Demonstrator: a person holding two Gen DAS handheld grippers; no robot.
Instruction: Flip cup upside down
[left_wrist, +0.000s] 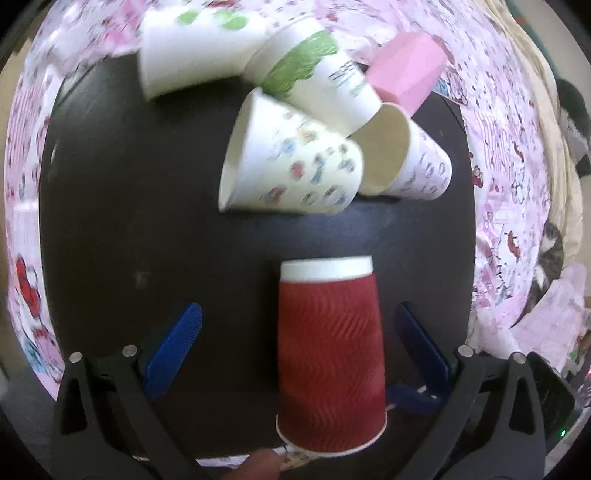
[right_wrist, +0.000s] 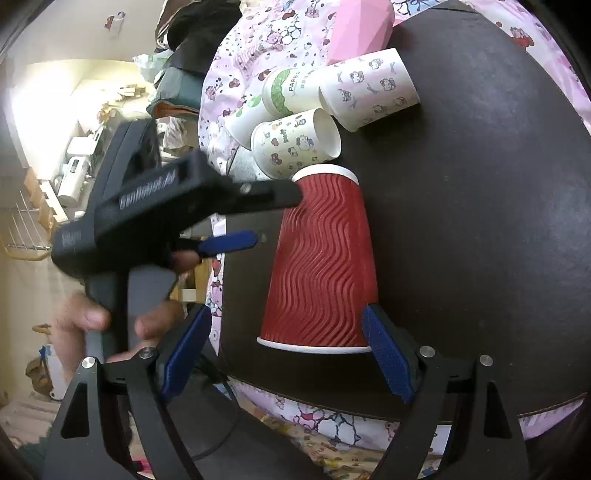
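- One red cup (right_wrist: 321, 266) standing mouth-down on the dark tabletop (right_wrist: 480, 240), white base ring uppermost, rim flat against the surface; flip apparently done, with only withdrawal of the tools seemingly left.
- Right gripper (right_wrist: 284, 350) at 6 o'clock in its own view, jaws spread wide around the lower part of that cup; right pad just beside the rim, contact impossible to judge; left pad well apart.
- Left gripper (left_wrist: 299, 354) also spread wide, red cup (left_wrist: 328, 354) between its pads without any pinch, nearer the right pad; second gripper body visible at 9 o'clock in the right-wrist view, held by a bare hand (right_wrist: 110, 314).
- Four patterned paper cups (left_wrist: 291, 162) lying on their sides at 12 o'clock beyond the red one, touching in a loose cluster; visible mouths showing nothing inside.
- Pink box (left_wrist: 406, 70) at 1 o'clock, touching that cluster.
- Inside of the red cup hidden.
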